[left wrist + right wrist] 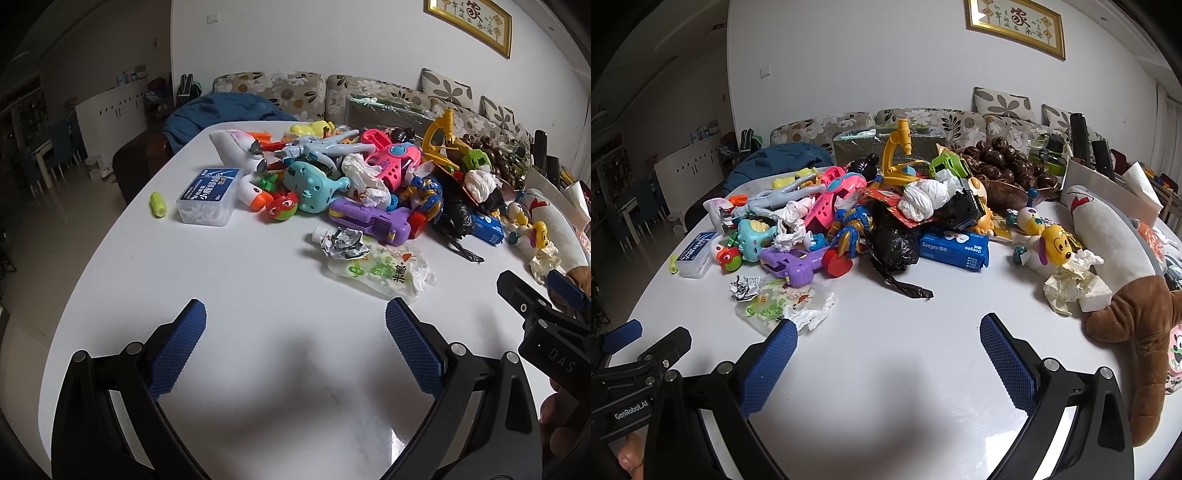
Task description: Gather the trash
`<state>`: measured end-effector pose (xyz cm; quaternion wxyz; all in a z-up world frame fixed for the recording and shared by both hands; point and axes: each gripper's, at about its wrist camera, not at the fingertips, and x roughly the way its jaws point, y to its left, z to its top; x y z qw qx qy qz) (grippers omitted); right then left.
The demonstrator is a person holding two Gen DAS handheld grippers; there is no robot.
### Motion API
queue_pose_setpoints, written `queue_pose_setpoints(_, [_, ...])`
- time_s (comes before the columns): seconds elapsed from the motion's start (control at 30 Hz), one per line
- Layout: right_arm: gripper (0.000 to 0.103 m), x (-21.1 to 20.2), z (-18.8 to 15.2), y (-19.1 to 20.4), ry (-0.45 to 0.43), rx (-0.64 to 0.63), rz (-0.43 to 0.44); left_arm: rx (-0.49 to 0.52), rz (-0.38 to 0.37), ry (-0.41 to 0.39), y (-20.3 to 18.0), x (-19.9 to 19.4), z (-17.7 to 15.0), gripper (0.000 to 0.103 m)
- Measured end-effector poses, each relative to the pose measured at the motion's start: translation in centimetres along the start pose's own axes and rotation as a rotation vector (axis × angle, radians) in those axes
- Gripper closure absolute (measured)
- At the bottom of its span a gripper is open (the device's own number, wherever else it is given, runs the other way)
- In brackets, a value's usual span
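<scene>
On the white table (229,280) lies a flattened drink pouch (384,271) with a crumpled foil wrapper (345,242) at its far end; the same pouch (779,301) and wrapper (744,287) show in the right wrist view. A black plastic bag (895,245) trails out of the toy pile, with white tissue wads (925,199) on top. More crumpled paper (1067,286) lies at the right. My left gripper (295,325) is open over bare table, just short of the pouch. My right gripper (888,338) is open too, nothing between its fingers.
A heap of plastic toys (373,173) fills the table's far half, with a clear box of floss picks (207,195) and a green cap (158,204) at left. A blue tissue pack (955,247), plush toys (1123,280) and a bowl of dark nuts (1004,170) sit right. A sofa stands behind.
</scene>
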<state>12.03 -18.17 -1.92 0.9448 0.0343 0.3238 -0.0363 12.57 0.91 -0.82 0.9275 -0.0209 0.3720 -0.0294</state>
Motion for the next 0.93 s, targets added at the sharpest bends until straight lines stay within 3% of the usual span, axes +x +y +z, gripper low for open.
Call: queue_pose_setpoints(0.93, [0.005,0.14,-0.21,-0.70,0.011,0.006,-0.007,-0.003,-0.006,0.031,0.02,0.71,-0.57,0.008])
